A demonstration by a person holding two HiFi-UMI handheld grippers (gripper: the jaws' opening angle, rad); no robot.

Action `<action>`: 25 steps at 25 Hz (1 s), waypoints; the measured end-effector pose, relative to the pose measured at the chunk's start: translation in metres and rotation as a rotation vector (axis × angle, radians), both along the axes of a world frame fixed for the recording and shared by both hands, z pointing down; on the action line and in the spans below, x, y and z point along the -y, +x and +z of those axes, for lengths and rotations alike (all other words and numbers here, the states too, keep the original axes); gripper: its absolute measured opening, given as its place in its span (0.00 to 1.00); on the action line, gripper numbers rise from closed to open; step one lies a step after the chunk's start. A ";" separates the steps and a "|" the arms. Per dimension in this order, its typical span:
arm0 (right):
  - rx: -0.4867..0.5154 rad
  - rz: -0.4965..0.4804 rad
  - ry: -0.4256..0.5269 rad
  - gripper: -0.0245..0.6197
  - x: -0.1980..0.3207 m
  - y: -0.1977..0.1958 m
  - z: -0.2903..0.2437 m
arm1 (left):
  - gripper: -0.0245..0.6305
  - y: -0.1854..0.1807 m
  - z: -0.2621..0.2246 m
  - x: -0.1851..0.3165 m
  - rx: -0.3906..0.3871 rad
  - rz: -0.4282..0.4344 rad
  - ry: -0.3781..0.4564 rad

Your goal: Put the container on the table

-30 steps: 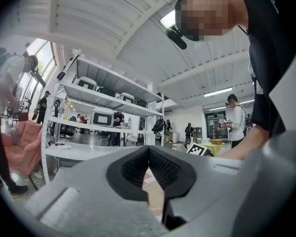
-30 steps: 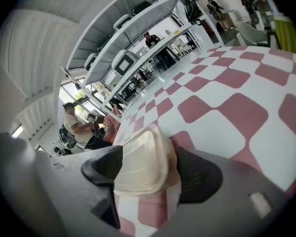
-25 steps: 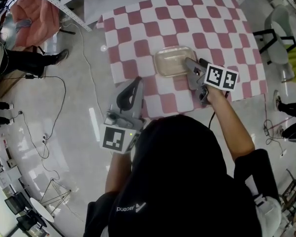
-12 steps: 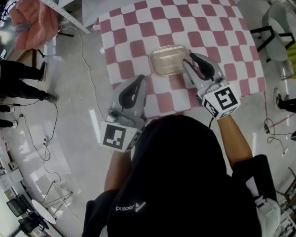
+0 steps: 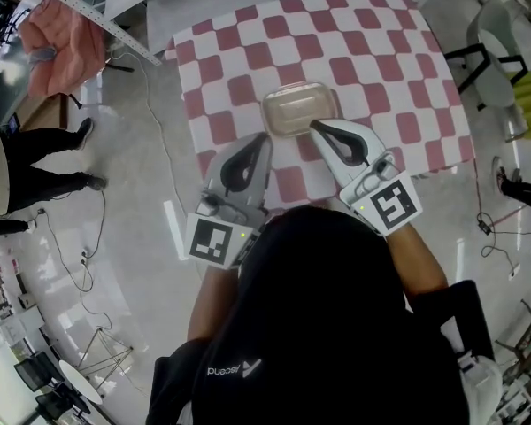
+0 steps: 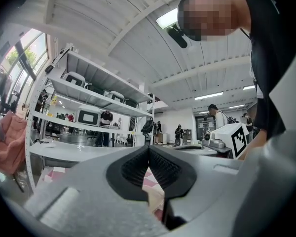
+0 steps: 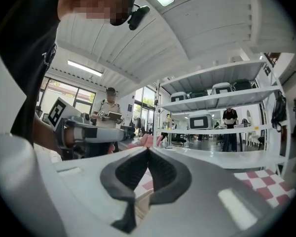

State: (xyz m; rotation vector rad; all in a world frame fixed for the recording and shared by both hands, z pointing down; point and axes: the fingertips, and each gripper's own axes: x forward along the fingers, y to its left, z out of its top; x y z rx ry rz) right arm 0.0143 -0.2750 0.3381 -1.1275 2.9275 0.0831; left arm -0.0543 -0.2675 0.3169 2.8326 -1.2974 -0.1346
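The clear plastic container [image 5: 299,109] sits flat on the checkered table [image 5: 380,42], free of both grippers, so the task looks done. The left gripper [image 5: 264,138] and right gripper [image 5: 313,124] hover by its near edge. Only the head view shows the container whole. The gripper views (aimed level) show both sets of fingers pressed together on nothing.

Glossy pale floor [image 5: 133,264]; white metal shelving [image 6: 89,90]; ribbed white ceiling [image 6: 113,28], strip lights [image 6: 168,18]; windows [image 6: 20,53] at side.
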 end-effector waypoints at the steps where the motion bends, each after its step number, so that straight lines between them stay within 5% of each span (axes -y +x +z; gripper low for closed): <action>1: 0.004 -0.005 -0.004 0.04 -0.002 0.000 0.000 | 0.05 0.002 0.001 0.000 0.001 0.002 -0.004; 25: -0.007 0.004 -0.024 0.04 -0.012 0.019 0.003 | 0.05 0.015 0.004 -0.009 0.009 0.015 -0.004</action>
